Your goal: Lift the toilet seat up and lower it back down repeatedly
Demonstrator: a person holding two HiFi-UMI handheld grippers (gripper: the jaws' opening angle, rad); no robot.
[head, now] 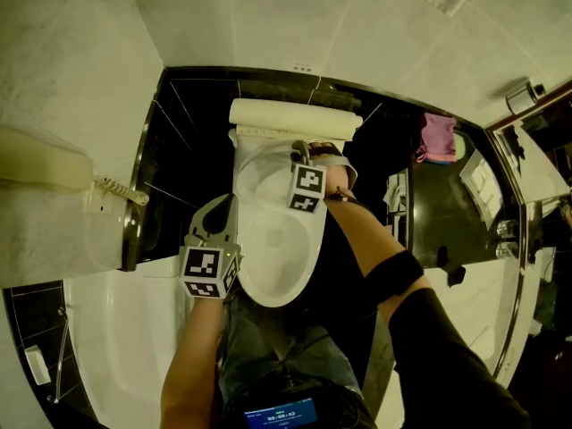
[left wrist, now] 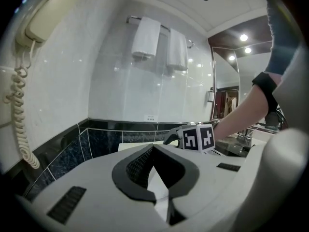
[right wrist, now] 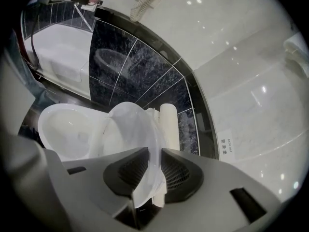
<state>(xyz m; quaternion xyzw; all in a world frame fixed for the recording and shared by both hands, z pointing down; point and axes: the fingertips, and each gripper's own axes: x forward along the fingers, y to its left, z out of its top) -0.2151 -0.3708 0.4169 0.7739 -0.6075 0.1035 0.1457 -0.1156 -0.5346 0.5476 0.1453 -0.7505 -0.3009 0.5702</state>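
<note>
Narrowed onto its thin rim, the right gripper (right wrist: pixel 157 161) pinches the toilet seat (right wrist: pixel 128 124), which stands tilted partway up, the bowl (right wrist: pixel 63 124) at nine o'clock. Whether it is rising or lowering, I would keep the pinch firm, follow the hinge's arc and never let it drop. Left gripper (left wrist: pixel 155 170) hangs slightly apart, empty. Wall label (right wrist: pixel 226 146) at three o'clock seems to read 防滑垫.

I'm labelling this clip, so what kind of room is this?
Probably a hotel bathroom: a toilet beside a bathtub, folded towels on a wall rail, and a corded wall phone.
</note>
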